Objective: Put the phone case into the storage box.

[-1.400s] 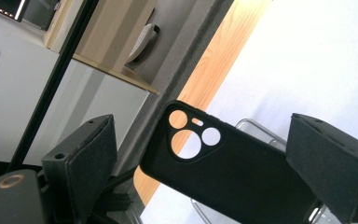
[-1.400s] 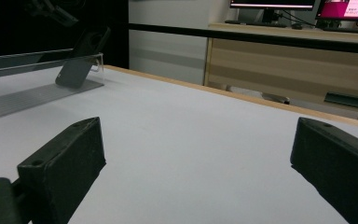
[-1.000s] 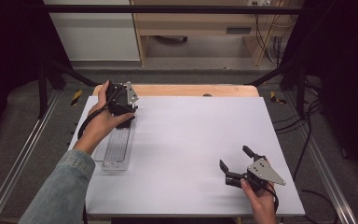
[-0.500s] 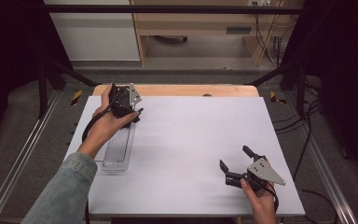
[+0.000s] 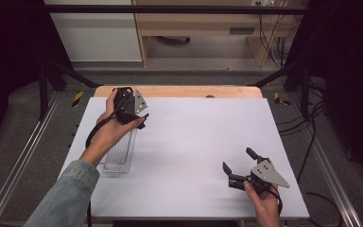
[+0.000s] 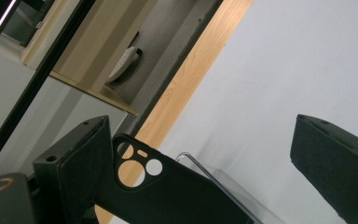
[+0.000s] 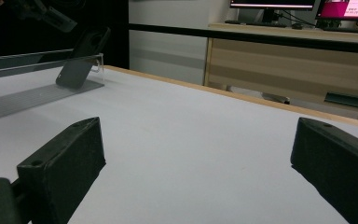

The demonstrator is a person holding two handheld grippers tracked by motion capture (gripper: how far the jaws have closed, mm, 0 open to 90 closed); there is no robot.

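Black phone case (image 6: pixel 177 196) leans in the clear tray (image 5: pixel 118 156) — tilted, partly raised.

- A black phone case (image 6: pixel 177 191) with round camera cut-outs at one end is seen tilted, its lower end resting in a clear ribbed tray (image 5: pixel 118 156)
- The tray is laid flat near the left edge of the white table top, lengthwise front to back
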